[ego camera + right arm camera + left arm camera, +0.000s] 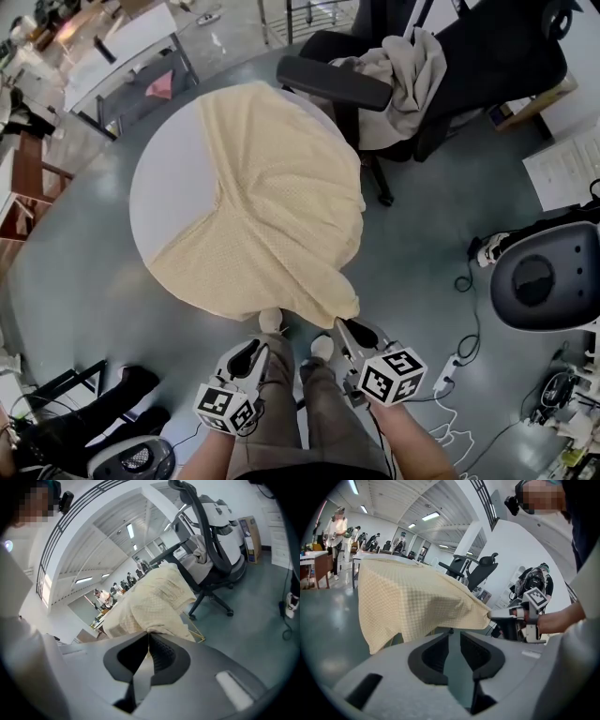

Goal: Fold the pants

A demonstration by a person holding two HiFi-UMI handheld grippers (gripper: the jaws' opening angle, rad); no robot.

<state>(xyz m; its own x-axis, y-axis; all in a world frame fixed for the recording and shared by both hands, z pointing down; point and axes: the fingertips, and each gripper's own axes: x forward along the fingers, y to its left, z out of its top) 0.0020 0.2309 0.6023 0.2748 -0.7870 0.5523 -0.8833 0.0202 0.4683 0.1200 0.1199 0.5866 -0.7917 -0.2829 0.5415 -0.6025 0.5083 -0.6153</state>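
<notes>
Head view: pale yellow waffle-textured fabric pants (281, 206) are being draped over a round white table (164, 187). Left gripper view: the left gripper (454, 637) is being held open, empty. Right gripper view: the pants' edge is being pinched by the right gripper (147, 637).

Pants (272, 216) lay spread on round table (169, 187), near edge hanging over the rim. Office chair (469, 66) stood behind table, to R, w/ a cloth (412, 84) draped on it. R gripper (343, 325) sat at pants' near-R corner. L gripper (253, 349) was just L of it, apart from fabric.
</notes>
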